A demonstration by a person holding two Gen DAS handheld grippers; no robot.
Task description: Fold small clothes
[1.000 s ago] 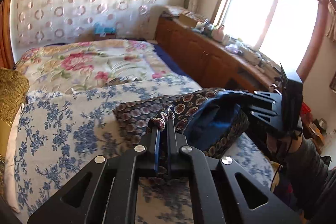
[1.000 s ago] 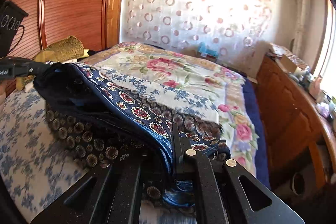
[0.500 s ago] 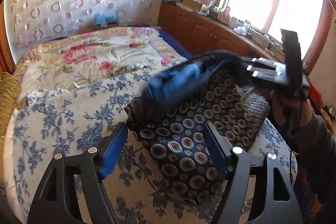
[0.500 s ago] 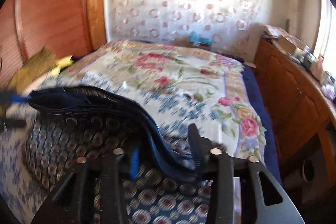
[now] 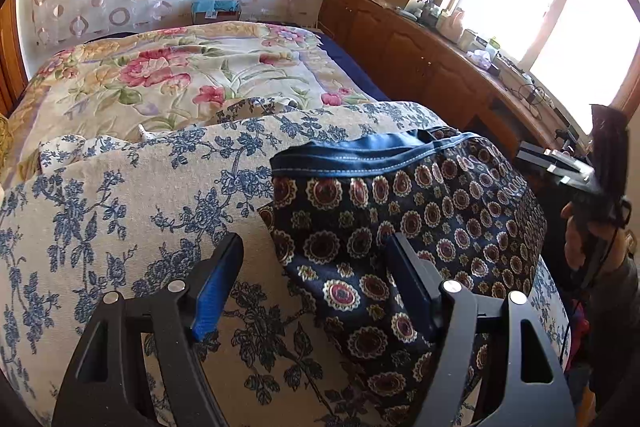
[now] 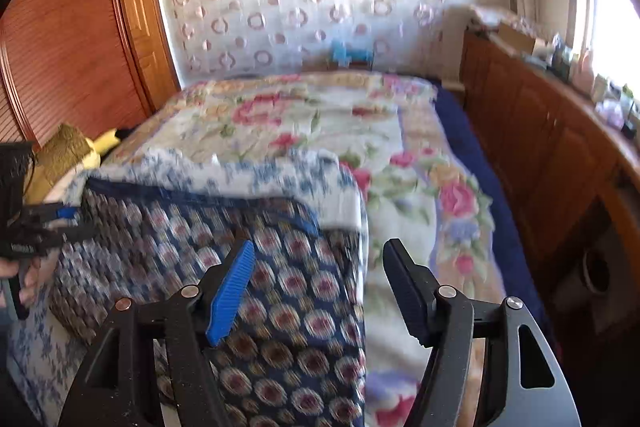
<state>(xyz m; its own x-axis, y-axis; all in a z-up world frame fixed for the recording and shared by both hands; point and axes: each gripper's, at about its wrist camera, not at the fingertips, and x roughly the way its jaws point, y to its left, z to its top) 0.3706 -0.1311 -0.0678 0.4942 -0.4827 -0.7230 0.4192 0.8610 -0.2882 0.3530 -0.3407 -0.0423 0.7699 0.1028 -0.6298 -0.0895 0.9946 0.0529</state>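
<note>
A small dark-navy garment [image 5: 420, 211] with round medallion print and a blue waistband [image 5: 372, 155] lies folded on the blue-floral cloth [image 5: 120, 207] on the bed. My left gripper [image 5: 316, 243] hovers open over the garment's near left corner, its pads off the fabric. In the blurred right wrist view the same garment [image 6: 180, 235] lies low and flat. My right gripper [image 6: 320, 247] is over its right edge with its jaws still opening and nothing pinched between them. A hand [image 5: 580, 227] holds the right tool at the bed's right side.
A pink-flowered quilt [image 5: 180, 75] covers the far half of the bed. A long wooden cabinet [image 5: 420, 67] with clutter runs under the window on the right. A wooden wardrobe [image 6: 72, 47] and a gold cushion [image 6: 64, 155] stand at the left.
Both grippers were shut on the lifted garment a second ago. They have let go and opened, the garment has dropped flat onto the cloth, and both tools have drawn back and lower.
</note>
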